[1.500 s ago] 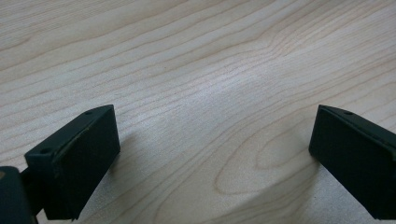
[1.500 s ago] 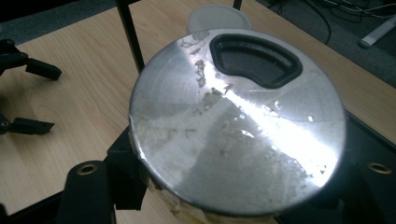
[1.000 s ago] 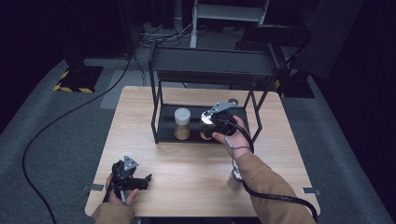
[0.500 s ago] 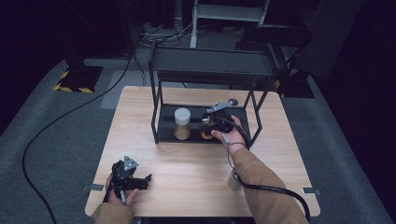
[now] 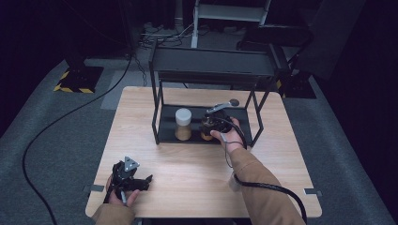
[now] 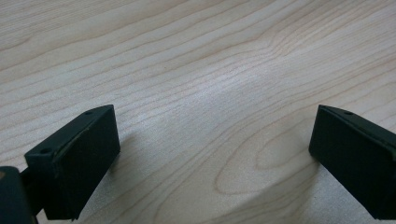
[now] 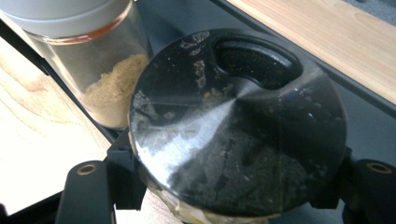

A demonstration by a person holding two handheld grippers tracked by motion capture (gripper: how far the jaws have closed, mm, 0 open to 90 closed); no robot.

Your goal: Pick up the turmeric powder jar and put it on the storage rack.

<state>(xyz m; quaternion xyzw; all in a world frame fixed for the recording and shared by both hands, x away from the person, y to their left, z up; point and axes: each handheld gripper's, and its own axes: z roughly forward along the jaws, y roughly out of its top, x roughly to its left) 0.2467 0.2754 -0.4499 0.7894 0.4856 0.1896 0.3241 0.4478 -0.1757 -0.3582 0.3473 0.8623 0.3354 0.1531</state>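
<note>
Evidently the right gripper (image 7: 233, 196) clamps a rigid, smooth, likely glass jar (image 7: 238, 126) just below its black lid, so a firm side grip suits; the left gripper (image 6: 210, 163) rests released.

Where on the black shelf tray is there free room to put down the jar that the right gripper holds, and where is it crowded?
The black shelf tray is bare left of the white-lidded glass spice jar and right of the right gripper, toward the rack's right legs. Crowded: the black-lidded jar sits close beside the white-lidded one. The wooden table between both hands is bare.
</note>
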